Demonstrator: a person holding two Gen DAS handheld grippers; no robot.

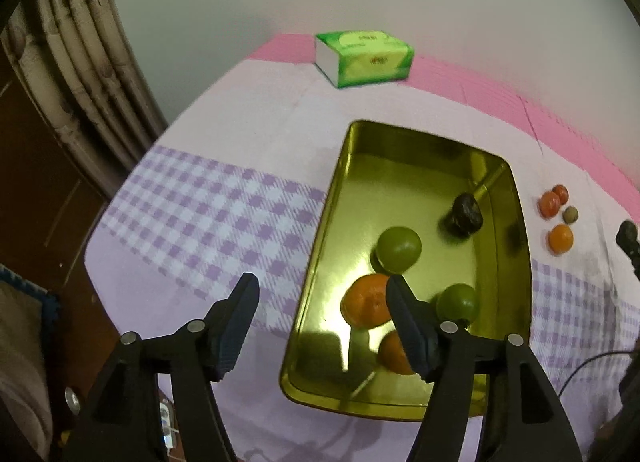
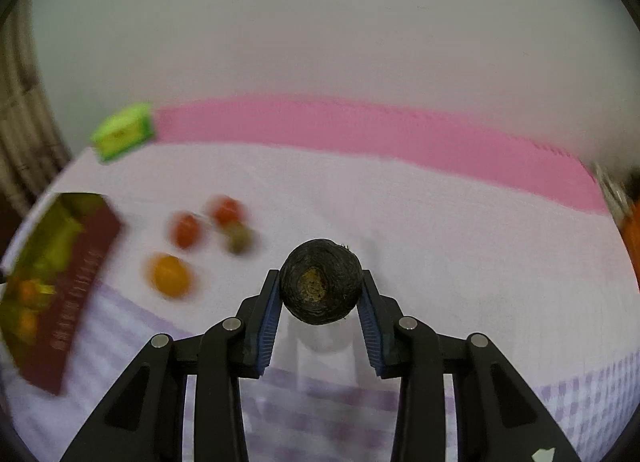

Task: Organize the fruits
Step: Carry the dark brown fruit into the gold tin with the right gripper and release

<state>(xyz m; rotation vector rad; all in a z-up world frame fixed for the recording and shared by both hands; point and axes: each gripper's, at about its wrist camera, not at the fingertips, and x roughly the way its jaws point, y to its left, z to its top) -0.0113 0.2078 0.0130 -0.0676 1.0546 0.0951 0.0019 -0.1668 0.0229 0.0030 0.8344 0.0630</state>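
Curtain folds (image 1: 76,73) sit way off at 10 o'clock in the left wrist view, then comes the checked tablecloth (image 1: 192,197), with a green tissue pack (image 1: 364,57) up at 12. The left gripper (image 1: 322,288) hangs spread wide with nothing in it, its right finger over the near-left part of the gold tray (image 1: 320,262).

The tray already holds two green fruits (image 1: 400,248), two orange ones (image 1: 366,306) and one dark wrinkled fruit (image 1: 464,213) at its far right corner. Just past the tray's right rim, around 3 o'clock, four small fruits (image 1: 558,217) are still loose on the cloth: two red, one orange, one brownish.

In the right wrist view, the right gripper (image 2: 321,282) is clamped on a dark round fruit (image 2: 321,282), pinched between the blue pads (image 2: 269,314), stem scar facing the camera. It looks lifted off the cloth, though I can't say that for sure.

What matters next: from these tongs the tray (image 2: 80,302) lies at about 9 o'clock, blurry, past the loose fruits (image 2: 172,276). So my guess is a swing left, carrying over that cluster. The fruit is basically round, so its axis doesn't matter. The right hand is obviously the one doing the job.
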